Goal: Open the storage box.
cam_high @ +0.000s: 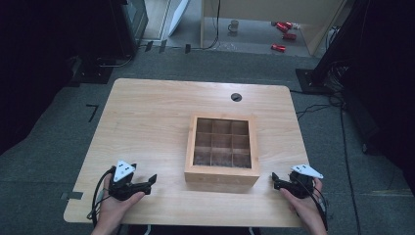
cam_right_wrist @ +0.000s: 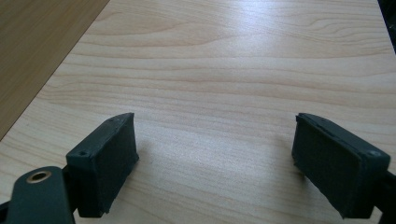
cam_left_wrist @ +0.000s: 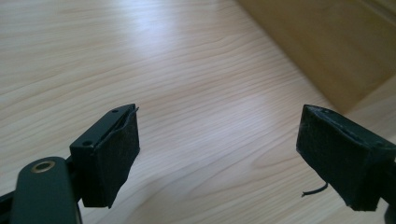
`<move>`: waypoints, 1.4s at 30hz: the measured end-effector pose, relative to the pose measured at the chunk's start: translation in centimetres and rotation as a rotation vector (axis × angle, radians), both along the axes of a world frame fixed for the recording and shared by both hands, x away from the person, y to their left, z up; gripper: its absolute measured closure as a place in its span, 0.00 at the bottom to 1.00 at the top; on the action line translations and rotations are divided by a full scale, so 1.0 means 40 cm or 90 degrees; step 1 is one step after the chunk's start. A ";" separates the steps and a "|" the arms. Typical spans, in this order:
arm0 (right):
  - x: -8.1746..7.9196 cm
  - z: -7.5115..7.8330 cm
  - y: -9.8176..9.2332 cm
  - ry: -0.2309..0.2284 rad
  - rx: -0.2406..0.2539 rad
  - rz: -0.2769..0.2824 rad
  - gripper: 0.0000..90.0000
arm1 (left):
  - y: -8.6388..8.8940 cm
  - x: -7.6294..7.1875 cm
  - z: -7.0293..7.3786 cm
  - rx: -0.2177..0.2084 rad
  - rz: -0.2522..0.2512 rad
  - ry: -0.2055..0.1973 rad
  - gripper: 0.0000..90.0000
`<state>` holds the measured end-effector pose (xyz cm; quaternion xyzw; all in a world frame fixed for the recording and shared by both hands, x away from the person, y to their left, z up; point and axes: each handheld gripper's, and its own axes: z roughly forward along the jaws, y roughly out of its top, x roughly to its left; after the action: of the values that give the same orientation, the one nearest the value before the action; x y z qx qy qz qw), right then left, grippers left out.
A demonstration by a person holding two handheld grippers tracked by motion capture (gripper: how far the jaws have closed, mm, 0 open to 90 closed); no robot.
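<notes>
The left gripper point(cam_high: 147, 182) and right gripper point(cam_high: 277, 182) sat released and empty at 7 and 5 o'clock on the table point(cam_high: 147, 117). Between them, the 9-compartment wooden box point(cam_high: 222, 172) looked empty; nothing appeared begun.

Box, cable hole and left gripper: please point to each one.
Box point(cam_high: 221, 176): high view, on its near outer wall.
Cable hole point(cam_high: 236, 97): high view, on its dark centre.
Left gripper point(cam_left_wrist: 217, 158): left gripper view, midway between its open jaws.
</notes>
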<state>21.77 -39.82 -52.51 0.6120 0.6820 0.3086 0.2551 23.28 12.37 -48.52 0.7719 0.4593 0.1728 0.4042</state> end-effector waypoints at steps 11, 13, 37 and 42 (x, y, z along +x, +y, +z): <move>0.018 0.001 0.013 0.002 -0.001 -0.009 0.15 | -0.094 0.033 0.026 -0.044 -0.066 0.039 0.16; 0.024 0.002 0.017 0.006 -0.002 -0.007 0.15 | -0.113 0.039 0.042 -0.051 -0.085 0.040 0.16; -0.023 0.065 0.040 -0.072 0.126 0.034 0.33 | -0.229 -0.002 0.024 0.008 -0.153 -0.031 0.44; -0.049 0.104 0.075 -0.098 0.172 0.073 0.33 | -0.232 -0.002 0.020 -0.001 -0.167 -0.022 0.56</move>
<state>19.81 -36.82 -48.36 0.5753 0.6466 0.4576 0.2037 23.20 3.10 -47.70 0.8220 0.3477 0.1314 0.4316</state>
